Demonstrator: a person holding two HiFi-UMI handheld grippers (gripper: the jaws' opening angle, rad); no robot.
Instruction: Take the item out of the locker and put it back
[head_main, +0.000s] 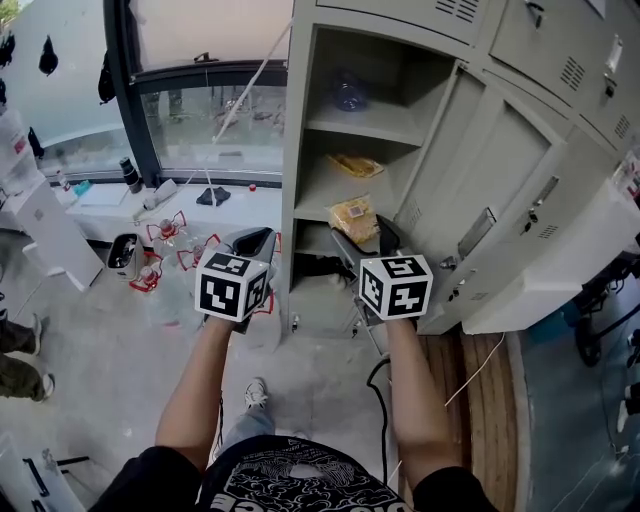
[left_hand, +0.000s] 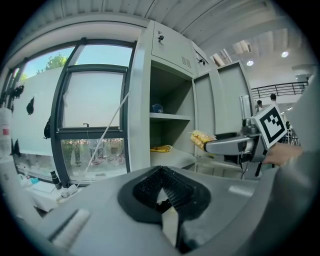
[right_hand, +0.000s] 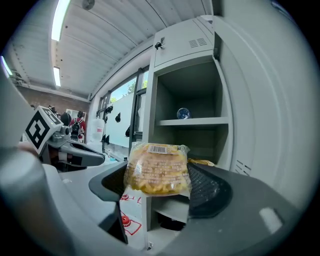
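Observation:
A yellow snack packet (head_main: 354, 220) in clear wrap is held in front of the open locker (head_main: 300, 150), level with its lower shelf. My right gripper (head_main: 364, 238) is shut on it; in the right gripper view the packet (right_hand: 157, 169) fills the space between the black pads (right_hand: 207, 187). A second yellow packet (head_main: 355, 165) lies on the middle shelf and a bluish round thing (head_main: 348, 92) on the top shelf. My left gripper (head_main: 252, 243) hovers left of the locker; its pads (left_hand: 172, 182) meet with nothing between them.
The locker door (head_main: 500, 190) stands open to the right. More shut lockers (head_main: 560, 60) run above and right. Left of the locker are a window (head_main: 200, 120), a low ledge, red-marked water bottles (head_main: 165, 235) and a black bin (head_main: 124, 252). A cable (head_main: 378, 400) lies on the floor.

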